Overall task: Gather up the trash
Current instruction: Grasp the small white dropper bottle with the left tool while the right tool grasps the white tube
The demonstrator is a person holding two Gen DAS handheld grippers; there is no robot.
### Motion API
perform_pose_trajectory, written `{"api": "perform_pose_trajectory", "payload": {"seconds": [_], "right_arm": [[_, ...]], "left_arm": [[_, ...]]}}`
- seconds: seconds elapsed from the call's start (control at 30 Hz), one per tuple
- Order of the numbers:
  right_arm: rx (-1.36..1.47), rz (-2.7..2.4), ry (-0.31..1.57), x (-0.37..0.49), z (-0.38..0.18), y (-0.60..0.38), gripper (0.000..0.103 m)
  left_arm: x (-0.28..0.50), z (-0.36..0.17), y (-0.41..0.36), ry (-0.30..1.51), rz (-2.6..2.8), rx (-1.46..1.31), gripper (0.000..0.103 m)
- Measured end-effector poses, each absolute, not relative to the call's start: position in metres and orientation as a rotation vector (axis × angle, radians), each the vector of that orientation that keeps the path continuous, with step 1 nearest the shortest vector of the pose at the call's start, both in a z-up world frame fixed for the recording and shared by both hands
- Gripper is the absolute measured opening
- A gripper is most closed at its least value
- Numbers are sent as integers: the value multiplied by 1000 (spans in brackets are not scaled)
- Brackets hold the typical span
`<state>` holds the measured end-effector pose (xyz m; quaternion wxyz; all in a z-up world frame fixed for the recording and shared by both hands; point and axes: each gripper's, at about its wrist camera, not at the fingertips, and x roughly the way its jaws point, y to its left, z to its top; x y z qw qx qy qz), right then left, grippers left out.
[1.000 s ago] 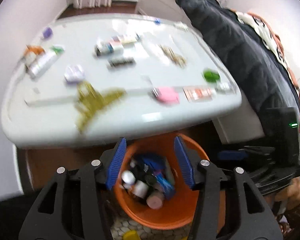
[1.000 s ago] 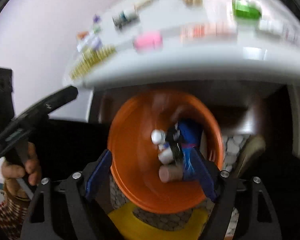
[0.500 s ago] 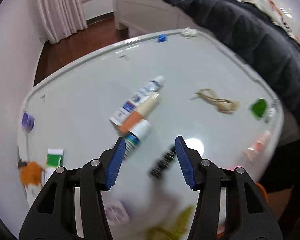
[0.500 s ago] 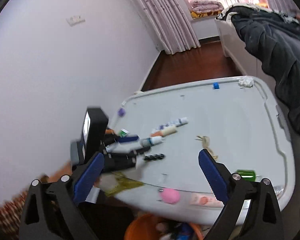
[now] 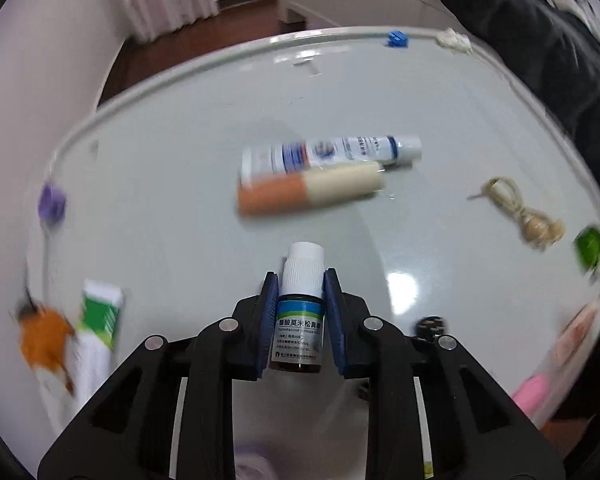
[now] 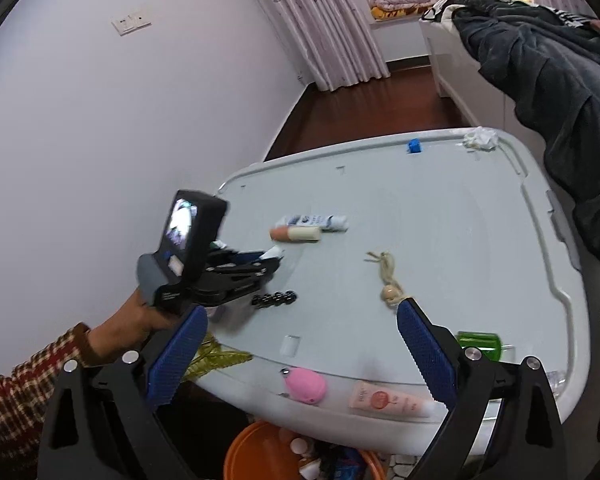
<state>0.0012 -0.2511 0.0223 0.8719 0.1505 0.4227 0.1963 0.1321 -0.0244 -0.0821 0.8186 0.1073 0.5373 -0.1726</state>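
**Left has a bottle, right is empty**

The left hand-held gripper (image 5: pixel 300 292) is clamped on a small bottle (image 5: pixel 300 304), white cap pointing away from the camera, blue pads pressing both sides of it. It's held over the near-left part of the white surface (image 5: pixel 180 168). In the right wrist view the left hand-held gripper (image 6: pixel 274 258) sits out over the surface's left edge.

The right hand-held gripper (image 6: pixel 300 344) is spread wide with nothing in it, hanging back over the near edge. The orange bin (image 6: pixel 252 452) sits on the floor right below that edge, with stuff already inside.

Still lying on the surface: a white tube (image 5: pixel 332 154) touching an orange-and-cream tube (image 5: pixel 308 192), a knotted cord (image 5: pixel 520 212), a pink thing (image 6: pixel 306 386), a peach tube (image 6: pixel 388 400) and a green item (image 6: pixel 478 342).
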Motion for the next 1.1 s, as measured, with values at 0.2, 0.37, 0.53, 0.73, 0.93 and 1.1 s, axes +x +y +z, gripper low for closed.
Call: {"api": "perform_pose_trajectory", "payload": {"seconds": [0.2,0.37,0.53,0.73,0.93,1.1], "right_arm": [[271,376,889,8,22,-255,94],[55,367,900,36,21,-226,94],[-182,390,886,87,-6,-188,91],[-333,378,990,173,-59,-164,65],[-378,482,1031,207,-82,-130,65],[-341,467,1082,214,-91,-119,41]], "left_arm": [[101,-47,-15,1096,-331,136,23],[71,-19,-1,1026,-331,33,24],[69,-17,2,1008,-341,-1,24],[71,-14,6,995,-361,-20,24],[70,-11,10,992,-389,-42,24],[70,-9,14,988,-398,-61,24]]}}
